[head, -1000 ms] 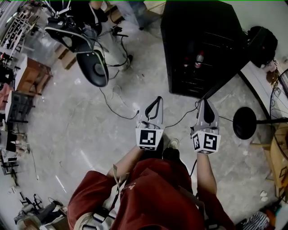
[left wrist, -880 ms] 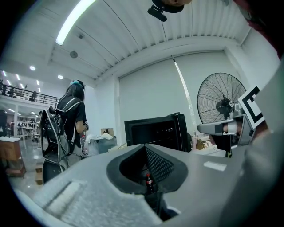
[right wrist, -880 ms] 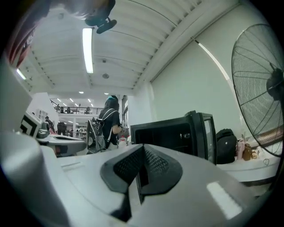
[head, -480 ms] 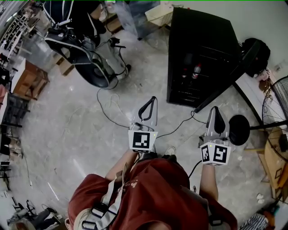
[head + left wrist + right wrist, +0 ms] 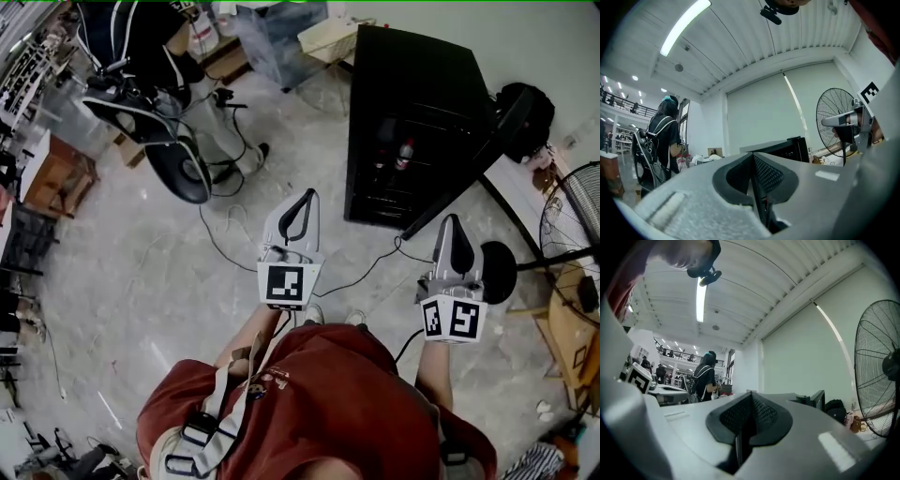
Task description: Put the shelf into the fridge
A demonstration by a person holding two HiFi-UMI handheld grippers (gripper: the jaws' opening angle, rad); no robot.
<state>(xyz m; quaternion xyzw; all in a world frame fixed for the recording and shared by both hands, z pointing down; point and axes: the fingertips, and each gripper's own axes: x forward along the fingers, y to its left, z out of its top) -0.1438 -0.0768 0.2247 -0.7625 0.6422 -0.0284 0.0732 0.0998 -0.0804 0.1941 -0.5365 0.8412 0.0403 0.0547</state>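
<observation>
The black fridge (image 5: 412,84) stands on the floor ahead of me, its door (image 5: 483,164) swung open to the right. Inside I see wire racks and a bottle (image 5: 403,153). My left gripper (image 5: 306,195) is held out over the floor left of the fridge front, jaws shut with nothing in them. My right gripper (image 5: 452,221) is also shut and empty, just below the open door. In the left gripper view the left gripper (image 5: 752,158) points up toward the fridge top (image 5: 785,147). The right gripper (image 5: 749,400) likewise points upward. No loose shelf shows in any view.
A standing fan (image 5: 572,220) with a round base (image 5: 499,272) is at the right. Cables (image 5: 234,248) trail over the floor. A person with a backpack (image 5: 663,140) and an upturned chair (image 5: 178,164) are at the far left. Boxes (image 5: 272,33) lie behind the fridge.
Both grippers have spread apart: the left drifted left and slightly up, the right moved right toward the fan base. Both stayed shut and empty. My view swung a little toward the fridge.
</observation>
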